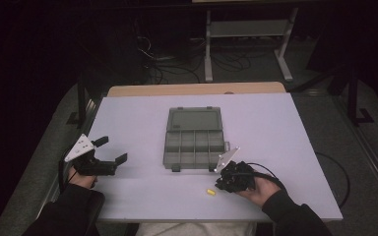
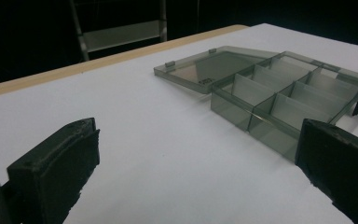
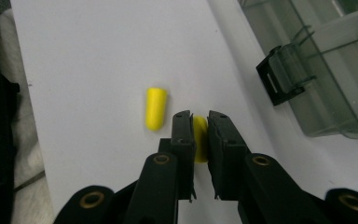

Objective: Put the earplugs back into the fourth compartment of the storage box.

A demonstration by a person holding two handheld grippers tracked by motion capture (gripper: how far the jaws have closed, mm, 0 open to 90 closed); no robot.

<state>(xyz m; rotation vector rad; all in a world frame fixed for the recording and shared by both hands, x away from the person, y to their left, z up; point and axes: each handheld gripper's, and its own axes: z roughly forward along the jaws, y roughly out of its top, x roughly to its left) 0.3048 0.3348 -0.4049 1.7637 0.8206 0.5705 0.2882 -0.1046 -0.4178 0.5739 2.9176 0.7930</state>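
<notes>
text: none legible | labels: none | numbers: none

Left gripper (image 2: 198,172) jaws wide apart; open compartment box (image 2: 279,93) lies ahead on table (image 2: 135,112)

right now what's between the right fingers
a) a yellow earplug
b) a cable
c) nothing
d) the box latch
a, in the right gripper view the right gripper has its fingers pressed on a yellow earplug, while a second earplug lies loose on the table beside it.
</notes>
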